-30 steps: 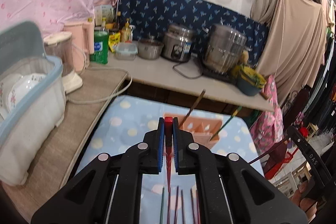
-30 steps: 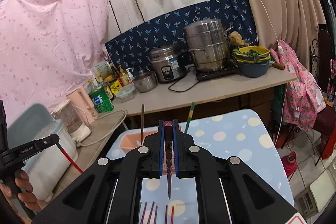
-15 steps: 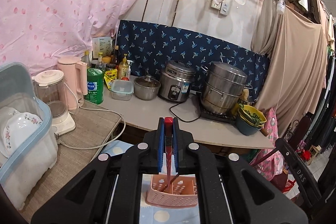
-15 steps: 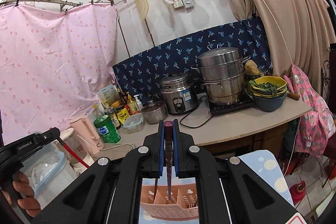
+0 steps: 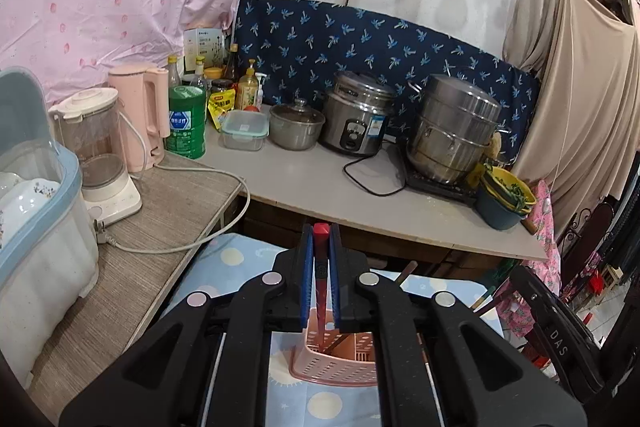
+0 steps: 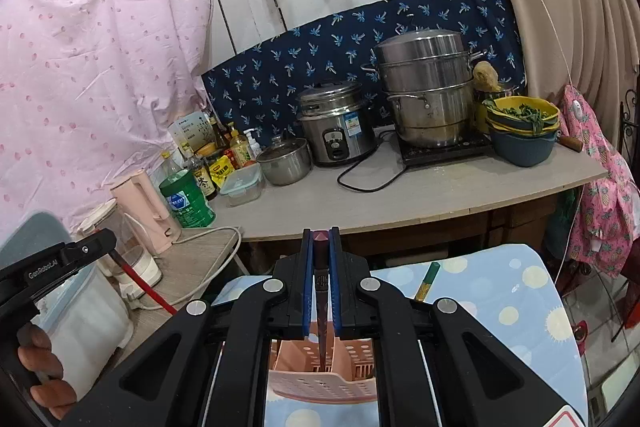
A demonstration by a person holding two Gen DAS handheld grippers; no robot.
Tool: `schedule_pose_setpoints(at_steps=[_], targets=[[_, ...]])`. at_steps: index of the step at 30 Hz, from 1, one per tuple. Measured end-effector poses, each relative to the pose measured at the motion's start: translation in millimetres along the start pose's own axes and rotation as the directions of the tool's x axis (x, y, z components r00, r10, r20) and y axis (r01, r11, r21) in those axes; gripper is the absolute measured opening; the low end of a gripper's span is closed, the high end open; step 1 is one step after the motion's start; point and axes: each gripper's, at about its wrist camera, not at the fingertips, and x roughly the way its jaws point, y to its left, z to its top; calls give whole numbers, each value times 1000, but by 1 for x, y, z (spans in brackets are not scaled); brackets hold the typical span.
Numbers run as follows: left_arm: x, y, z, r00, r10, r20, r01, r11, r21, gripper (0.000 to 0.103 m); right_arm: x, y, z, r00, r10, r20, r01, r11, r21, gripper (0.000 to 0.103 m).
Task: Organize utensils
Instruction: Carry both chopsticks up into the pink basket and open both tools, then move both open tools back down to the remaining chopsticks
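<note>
While its thick, square-capped end stands up between the blue finger pads, the red chopstick (image 5: 320,279) runs lengthwise down the gap, its tapered tip pointing into the pink perforated utensil basket (image 5: 334,363) just below the fingertips. The left gripper (image 5: 321,239) is clamped on it, pads pressed to both sides. The stick is glossy red with a dark printed band partway down, narrowing to a fine point. In the right wrist view, a dark maroon chopstick (image 6: 321,287) hangs the same way, faceted cap up and point down, pinched in the closed right gripper (image 6: 321,239), its tip inside one of the divided compartments of the utensil basket (image 6: 320,383). A green-and-yellow chopstick (image 6: 426,281) leans out to the right of the right fingers, and a brown one (image 5: 405,271) tilts up right of the left fingers. The basket sits on a pale blue tablecloth (image 5: 224,267) with dots. Beyond the fingertips runs a grey counter (image 5: 304,183) carrying a rice cooker (image 5: 356,121), a stacked steel steamer (image 5: 454,131), a lidded pot (image 5: 297,121), a green bottle (image 5: 186,123) and a pink kettle (image 5: 142,119). Left of the fingers stand a blender (image 5: 100,155) and a blue-rimmed dish bin (image 5: 36,211).
</note>
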Motion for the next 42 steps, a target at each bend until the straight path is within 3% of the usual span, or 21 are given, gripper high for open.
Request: schedule_pose_setpoints(at_steps=[8,9,11,13,23,30,42], targets=[[11,3,-17,999,15,-31,-15,1000,10,10,5,-5,-6,1000,4,-14,-3,1000,21,12],[11,3,-18,999,17,-35,-17,1000,12,12,3,-5,-6,1000,5,-10,-4,1000,21,14],[10,5,-19,999,21,-40,-21,1000,6,28,-1,-5,-6,1000,7,-3,-6,1000,24,21],[5,5,-20,999,28,-33,-28,1000,3,34,-9,-4,-6,1000,11,7,-11,1000,25,23],[-19,11,-36,999,24,-47,-24,1000,6,36,-53,3,-25,999,40,17,-40,999,11,27],[-38,22,-69,994,35,-99,-33,999,21,37,-83,2,-60,998,50,-25,-49,999,10,28],[-65,37,-157,976,53,-212,-36,996,80,37,-124,-15,-161,979,43,-199,-36,999,39,28]])
